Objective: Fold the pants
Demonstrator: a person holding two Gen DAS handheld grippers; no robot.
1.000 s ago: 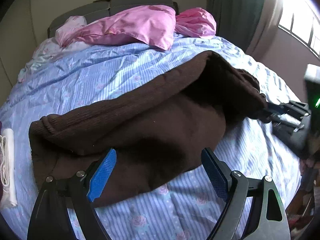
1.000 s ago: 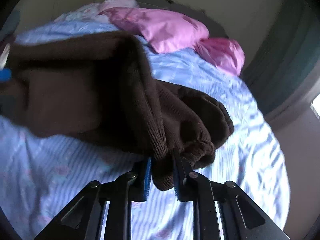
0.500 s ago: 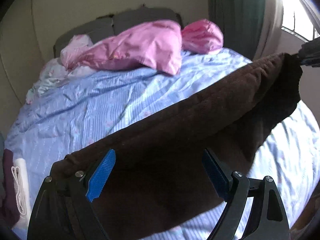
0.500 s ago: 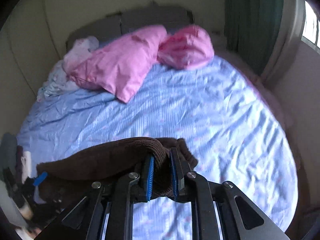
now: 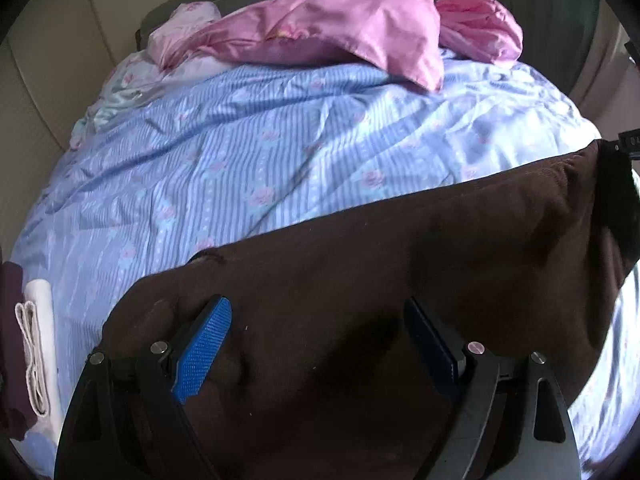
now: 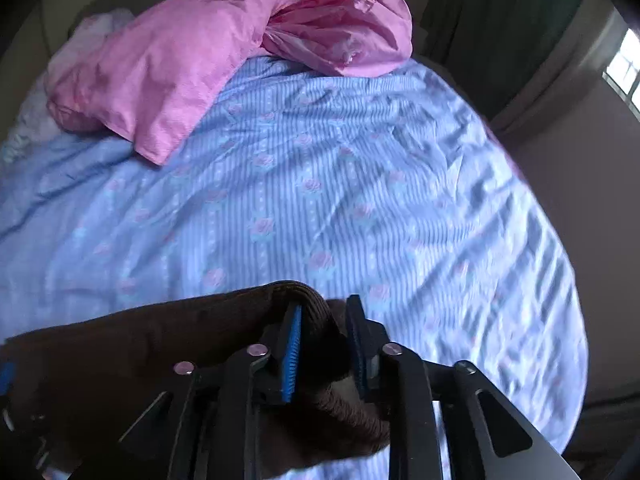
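The brown pants [image 5: 360, 300] are lying stretched across the near part of the bed, over the blue striped, flower-printed sheet [image 5: 248, 168], and are filling most of the lower half of the left wrist view. The left gripper [image 5: 320, 344] is hovering over the dark cloth with its blue-padded fingers [image 5: 204, 348] spread wide, and nothing is being pinched between them. At the right edge of that view the fabric is rising toward a dark piece of gear that is too cut off to identify; pale marks on it are too blurred to read.

In the right wrist view, the right gripper [image 6: 322, 348] is opening its jaws, and a ribbed fold of the pants [image 6: 160, 340] is sitting between the pads. The fold is lying against the left pad [image 6: 292, 356], while a gap is showing at the other pad.

Two pink pillows [image 6: 160, 64] are resting at the far end of the bed. A folded white cloth [image 5: 38, 352] is lying at the left edge beside something dark purple. No brand, label or legible writing is showing anywhere.
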